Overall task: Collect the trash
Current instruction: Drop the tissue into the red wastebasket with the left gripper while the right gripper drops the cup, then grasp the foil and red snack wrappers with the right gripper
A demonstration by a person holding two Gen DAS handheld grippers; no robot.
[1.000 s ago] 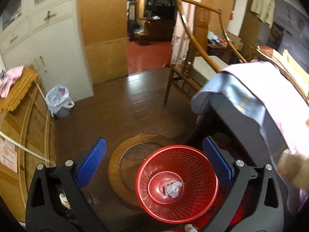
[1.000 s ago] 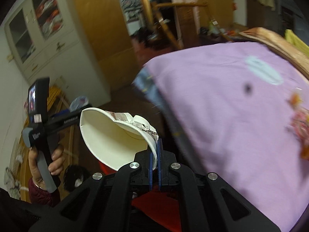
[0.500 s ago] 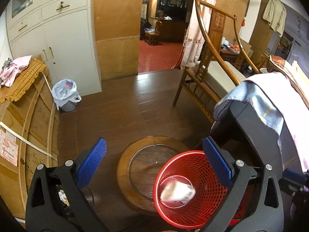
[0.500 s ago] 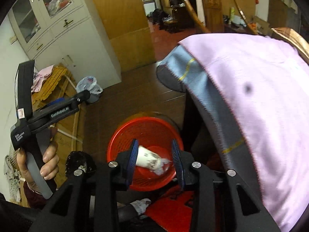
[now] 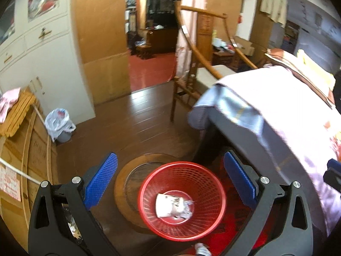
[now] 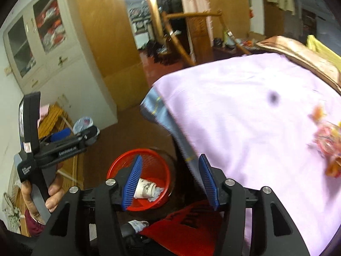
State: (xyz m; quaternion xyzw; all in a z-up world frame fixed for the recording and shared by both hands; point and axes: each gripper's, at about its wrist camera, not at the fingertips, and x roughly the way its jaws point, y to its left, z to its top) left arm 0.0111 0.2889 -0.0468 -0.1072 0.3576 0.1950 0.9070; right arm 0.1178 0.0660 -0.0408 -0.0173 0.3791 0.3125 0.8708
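A red mesh basket (image 5: 204,183) stands on the floor beside the bed. A crumpled white paper cup (image 5: 170,205) lies on its side in the basket's bottom. The basket (image 6: 153,162) and the cup (image 6: 146,189) also show in the right wrist view. My left gripper (image 5: 170,177) is open and empty above the basket. My right gripper (image 6: 170,181) is open and empty, above the basket and the bed's edge. More colourful wrappers (image 6: 328,136) lie on the pink bedsheet (image 6: 245,115) at the right.
A round wooden stool (image 5: 127,179) sits under the basket's left side. A red mat (image 6: 187,230) lies on the floor. A small bin with a white bag (image 5: 59,125) stands by the white cabinet (image 5: 42,59). A wooden chair (image 5: 198,79) stands beyond the bed.
My right gripper opened and let the paper cup drop into the red basket, then lifted and swung toward the bed. The left gripper stayed open above the basket.
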